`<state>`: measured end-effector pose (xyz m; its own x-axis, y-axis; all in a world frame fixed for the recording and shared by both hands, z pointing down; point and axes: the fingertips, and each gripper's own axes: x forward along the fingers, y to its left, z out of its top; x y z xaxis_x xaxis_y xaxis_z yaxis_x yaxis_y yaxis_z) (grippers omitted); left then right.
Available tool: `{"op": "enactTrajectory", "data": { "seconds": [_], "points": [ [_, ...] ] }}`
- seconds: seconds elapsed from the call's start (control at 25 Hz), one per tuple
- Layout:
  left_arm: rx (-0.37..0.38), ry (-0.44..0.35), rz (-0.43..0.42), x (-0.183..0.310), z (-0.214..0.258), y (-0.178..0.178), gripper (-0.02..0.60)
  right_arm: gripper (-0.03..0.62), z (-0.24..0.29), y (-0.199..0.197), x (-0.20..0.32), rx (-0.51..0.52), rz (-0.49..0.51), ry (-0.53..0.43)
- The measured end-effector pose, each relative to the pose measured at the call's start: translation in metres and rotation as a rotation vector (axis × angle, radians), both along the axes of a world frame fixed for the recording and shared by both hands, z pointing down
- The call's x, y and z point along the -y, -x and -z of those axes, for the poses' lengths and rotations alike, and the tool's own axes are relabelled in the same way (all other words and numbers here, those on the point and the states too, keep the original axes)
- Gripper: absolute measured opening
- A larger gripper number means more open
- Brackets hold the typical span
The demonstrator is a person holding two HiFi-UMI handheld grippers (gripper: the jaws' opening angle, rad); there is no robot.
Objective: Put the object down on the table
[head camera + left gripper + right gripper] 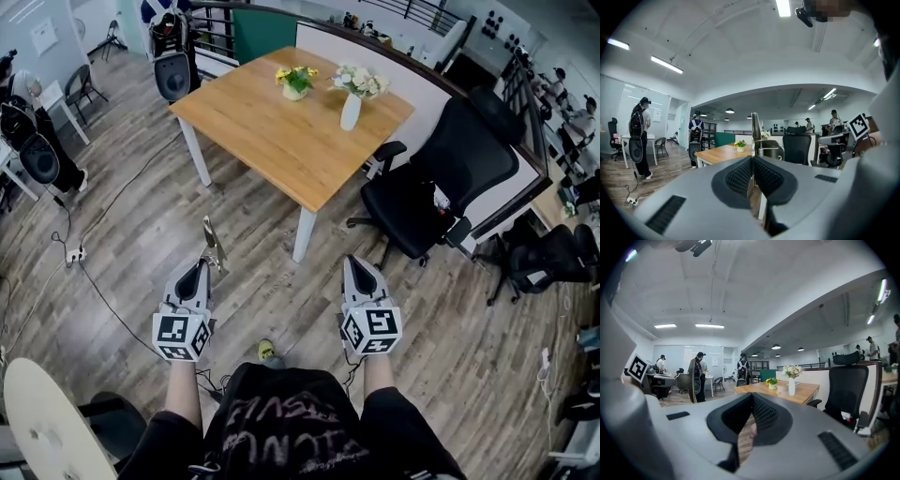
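Okay, I'm carrying the slim silvery metal tool [215, 246] upright, pinched in my left gripper [199, 269]; my right gripper [357, 266] is closed on nothing. The light wooden table [272, 131] is far ahead, so nothing's down yet.

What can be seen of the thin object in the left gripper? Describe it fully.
The thin object is a narrow flat strip, seemingly metal. It stands upright, its lower end pinched in the shut jaws of the left gripper. Nothing else touches it; it hangs over the floor, short of the table.
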<state>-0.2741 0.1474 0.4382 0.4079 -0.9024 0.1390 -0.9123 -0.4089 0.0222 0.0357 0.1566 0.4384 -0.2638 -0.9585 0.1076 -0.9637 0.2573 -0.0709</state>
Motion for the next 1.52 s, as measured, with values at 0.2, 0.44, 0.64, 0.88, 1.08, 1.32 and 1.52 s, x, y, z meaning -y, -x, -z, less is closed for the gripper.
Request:
{"op": "enactTrajectory", "data": {
  "seconds": [0.2, 0.44, 0.64, 0.88, 1.08, 1.32, 1.52],
  "points": [
    [-0.013, 0.0, -0.017, 0.041, -0.002, 0.019, 0.017, 0.005, 0.002, 0.019, 0.032, -0.013, -0.016, -0.006],
    [-0.023, -0.003, -0.037, 0.075, -0.004, 0.029, 0.018, 0.005, 0.004, 0.029, 0.059, -0.028, -0.033, -0.004],
    [-0.032, -0.004, -0.046, 0.097, -0.007, 0.031, 0.017, 0.005, 0.002, 0.031, 0.08, -0.029, -0.04, -0.011],
    [-0.02, -0.012, -0.058, 0.132, -0.011, 0.022, 0.018, 0.005, -0.002, 0.022, 0.111, -0.017, -0.051, -0.024],
    [0.002, -0.016, -0.066, 0.177, -0.014, 0.01, 0.017, 0.005, -0.008, 0.008, 0.156, -0.003, -0.055, -0.031],
    [0.018, -0.002, -0.047, 0.246, -0.013, -0.01, 0.018, 0.005, -0.008, -0.012, 0.234, 0.004, -0.037, -0.024],
    [0.034, 0.016, -0.029, 0.309, -0.016, -0.034, 0.018, 0.005, -0.009, -0.033, 0.303, 0.007, -0.013, -0.008]
  ]
}}
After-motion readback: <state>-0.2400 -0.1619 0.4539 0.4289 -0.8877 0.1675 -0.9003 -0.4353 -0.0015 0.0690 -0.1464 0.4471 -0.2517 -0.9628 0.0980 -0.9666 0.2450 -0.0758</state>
